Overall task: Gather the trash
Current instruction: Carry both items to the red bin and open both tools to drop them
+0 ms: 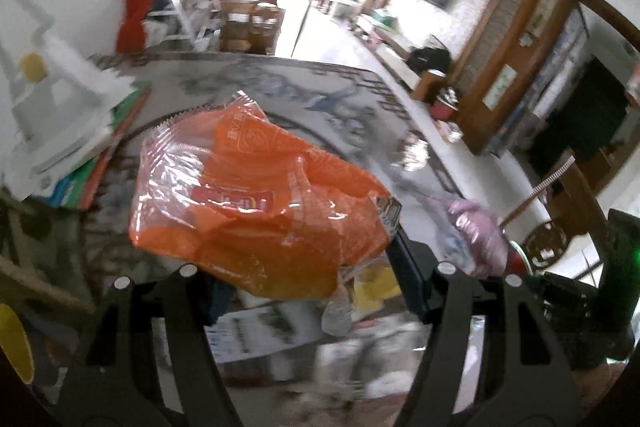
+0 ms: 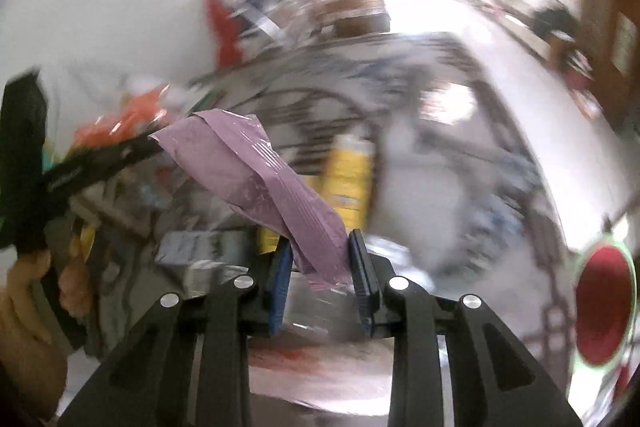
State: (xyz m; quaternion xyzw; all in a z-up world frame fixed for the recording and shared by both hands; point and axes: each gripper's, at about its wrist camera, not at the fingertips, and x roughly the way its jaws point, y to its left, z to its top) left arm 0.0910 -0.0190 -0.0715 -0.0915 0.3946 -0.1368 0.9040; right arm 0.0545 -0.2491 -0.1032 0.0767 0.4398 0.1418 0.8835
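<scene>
Daylight blown out at top; right wrist view heavily motion-blurred; fisheye edges warped, dark.

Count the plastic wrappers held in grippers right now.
2. A crumpled orange plastic wrapper sits in the left gripper; a purple plastic wrapper is pinched in the right gripper. Blur may hide others.

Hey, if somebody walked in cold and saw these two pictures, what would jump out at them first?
First, the crumpled orange plastic wrapper filling the middle of the left wrist view, held up in the left gripper above a cluttered patterned table. Next, the purple wrapper in the right wrist view, pinched at its lower end in the right gripper. At that view's right edge sits something round and red.
</scene>
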